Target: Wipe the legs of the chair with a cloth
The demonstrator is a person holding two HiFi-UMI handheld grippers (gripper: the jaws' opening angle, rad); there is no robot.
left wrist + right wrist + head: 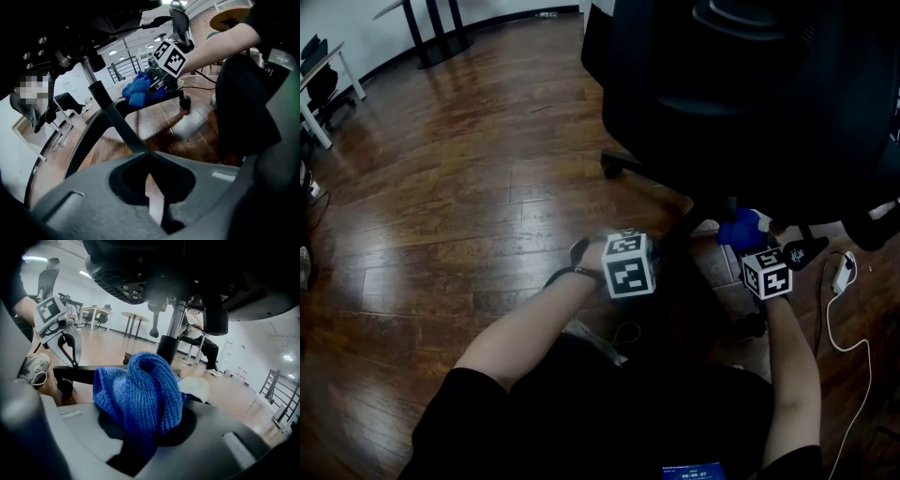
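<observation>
Blue cloth (140,385): we are pinching this bunched knit in the right tongs (143,425), whose jaws are closing tight on its folds. We are holding it under the seat, just beside the central column (169,336) and above the base.
Left tongs (149,153): we are holding them closed with nothing between the jaws. Their tips are pointing down at a black leg (119,126) that is running out from the column.
Chair (722,94): black and bulky, it is looming over both our hands and filling the upper right of the head view. One leg ending in a caster (617,164) is reaching out to the left.
Floor (459,187): dark glossy wood planks are catching the room's light.
Arms: our bare forearms are stretching forward out of black sleeves, each carrying a marker cube on its tongs.
Cable (853,347): a white lead is trailing across the planks at the right. It is running from a white power strip (842,272) lying near the right tongs.
</observation>
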